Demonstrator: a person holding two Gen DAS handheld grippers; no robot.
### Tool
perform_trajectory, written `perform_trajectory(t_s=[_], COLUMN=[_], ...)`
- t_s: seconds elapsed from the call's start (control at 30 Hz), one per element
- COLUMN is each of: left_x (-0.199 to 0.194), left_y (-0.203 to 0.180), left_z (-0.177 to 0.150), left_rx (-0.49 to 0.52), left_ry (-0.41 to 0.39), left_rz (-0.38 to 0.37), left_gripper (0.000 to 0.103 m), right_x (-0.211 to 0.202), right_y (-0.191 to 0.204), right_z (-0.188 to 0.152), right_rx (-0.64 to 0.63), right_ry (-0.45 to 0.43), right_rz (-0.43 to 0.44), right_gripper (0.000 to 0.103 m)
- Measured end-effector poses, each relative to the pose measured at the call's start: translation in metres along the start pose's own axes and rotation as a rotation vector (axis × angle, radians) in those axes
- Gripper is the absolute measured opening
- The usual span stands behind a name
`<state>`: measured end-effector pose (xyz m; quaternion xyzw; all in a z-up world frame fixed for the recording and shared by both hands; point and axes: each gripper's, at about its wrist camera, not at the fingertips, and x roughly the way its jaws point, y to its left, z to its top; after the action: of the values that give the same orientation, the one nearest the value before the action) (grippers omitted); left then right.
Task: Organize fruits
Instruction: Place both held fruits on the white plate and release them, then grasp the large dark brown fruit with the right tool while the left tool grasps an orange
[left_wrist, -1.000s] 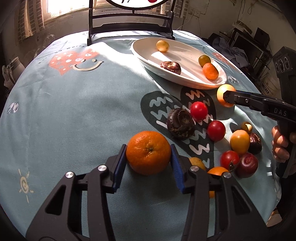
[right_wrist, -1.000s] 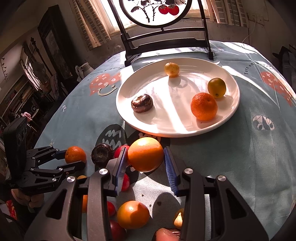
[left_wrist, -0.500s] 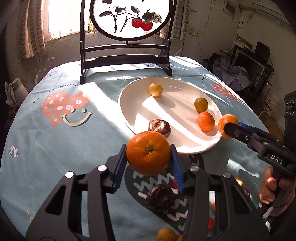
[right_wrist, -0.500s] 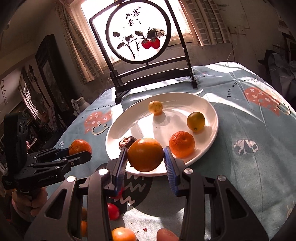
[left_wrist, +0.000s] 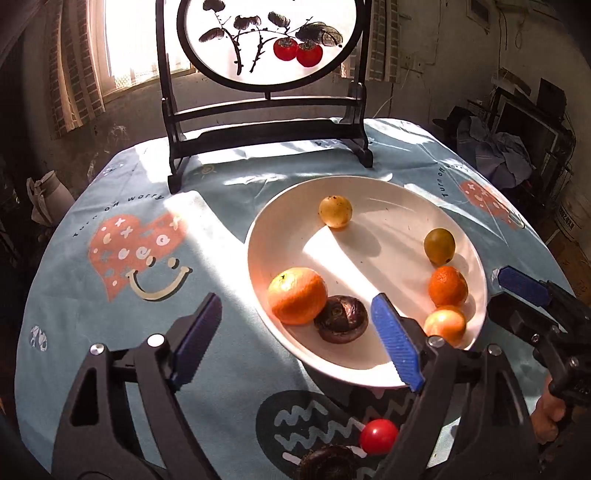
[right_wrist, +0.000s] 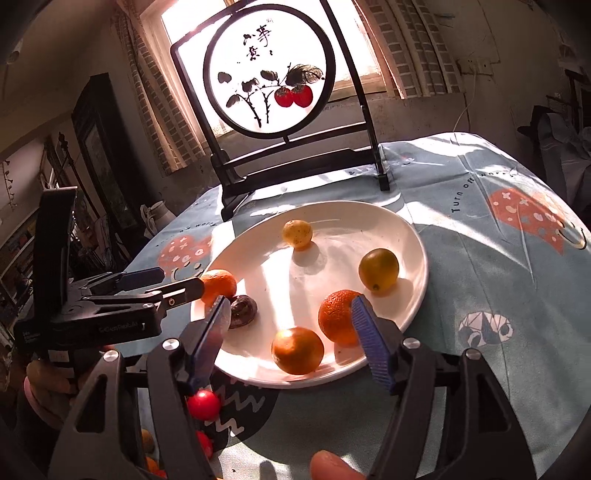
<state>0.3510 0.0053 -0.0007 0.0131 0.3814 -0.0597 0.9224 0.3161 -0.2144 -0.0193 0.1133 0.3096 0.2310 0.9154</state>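
Release stage of a two-handed delivery onto the white plate (left_wrist: 402, 206), set on the table (left_wrist: 110, 369) toward its far edge, just in front of the painted screen (left_wrist: 266, 40).

Left hand-held gripper (left_wrist: 295, 306): wide open, just now spread apart, gripping nothing. Large orange (left_wrist: 297, 295) down on the plate's near-left part, touching a dark wrinkled fruit (left_wrist: 341, 323), framed by the blue pads (left_wrist: 397, 347) yet clear of both. Placement judged a matter of reach: nearest bare patch of plate on this side.

Right hand-held gripper (right_wrist: 290, 306): also open, just now parted, though less widely. Smooth orange (right_wrist: 297, 350) resting inside the plate's near rim, between the pads with neither pressing on it, just beside a rougher mandarin (right_wrist: 338, 321).

Also on the plate: pale yellow fruit (left_wrist: 335, 210) and greenish fruit (left_wrist: 439, 245) on the far side, well apart.

Outstanding: red fruit (left_wrist: 378, 435) off the plate, toward the table's near edge, with more fruit partly visible below it. Task judged partly done.

Risk: round fruit on a shallow plate, liable to roll if brushed. Recommend drawing both tools straight back before the next pick.
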Motion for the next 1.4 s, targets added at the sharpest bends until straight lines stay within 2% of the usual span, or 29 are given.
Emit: perform_trajectory(t_s=[0.13, 0.23, 0.27, 0.37, 0.43, 0.6, 0.8, 0.9, 1.13, 1.23, 1.4], left_x=[-0.032, -0.041, -0.041, -0.037, -0.032, -0.024, -0.031, -0.037, -0.046, -0.049, -0.05], left_y=[0.014, 0.023, 0.025, 0.035, 0.041, 0.053, 0.058, 0.057, 0.05, 0.048, 0.047], left_z=[-0.019, -0.04, -0.047, -0.06, -0.063, -0.066, -0.066, -0.066, -0.067, -0.069, -0.07], left_rx=[-0.045, -0.047, -0.045, -0.06, -0.086, -0.134, -0.166, -0.17, -0.155, -0.147, -0.133], left_ry=[-0.047, -0.065, -0.064, -0.026, 0.001, 0.054, 0.058, 0.049, 0.043, 0.044, 0.041], left_rz=[-0.007, 0.08, 0.113, 0.195, 0.212, 0.21, 0.171, 0.158, 0.123, 0.106, 0.108], left_gripper=[0.095, 0.095, 0.098, 0.1, 0.1, 0.1, 0.1, 0.1, 0.1, 0.1, 0.1], right_x=[-0.008, -0.006, -0.005, 0.0, 0.002, 0.001, -0.009, -0.025, -0.065, -0.071, -0.072], right_y=[0.006, 0.009, 0.01, 0.011, 0.011, 0.01, 0.014, 0.015, 0.007, 0.015, 0.035], right_z=[-0.004, -0.007, -0.008, -0.012, -0.015, -0.025, -0.049, -0.064, -0.097, -0.109, -0.123], right_rx=[-0.018, -0.027, -0.028, -0.038, -0.043, -0.02, -0.044, -0.047, 0.101, 0.061, -0.079], right_ry=[0.006, 0.025, 0.031, 0.057, 0.073, 0.113, 0.163, 0.16, 0.204, 0.264, 0.332], right_rz=[0.0, -0.009, -0.01, -0.034, -0.049, -0.051, -0.077, -0.097, -0.068, -0.128, -0.23], right_gripper=[0.069, 0.069, 0.068, 0.068, 0.068, 0.068, 0.068, 0.068, 0.068, 0.068, 0.068])
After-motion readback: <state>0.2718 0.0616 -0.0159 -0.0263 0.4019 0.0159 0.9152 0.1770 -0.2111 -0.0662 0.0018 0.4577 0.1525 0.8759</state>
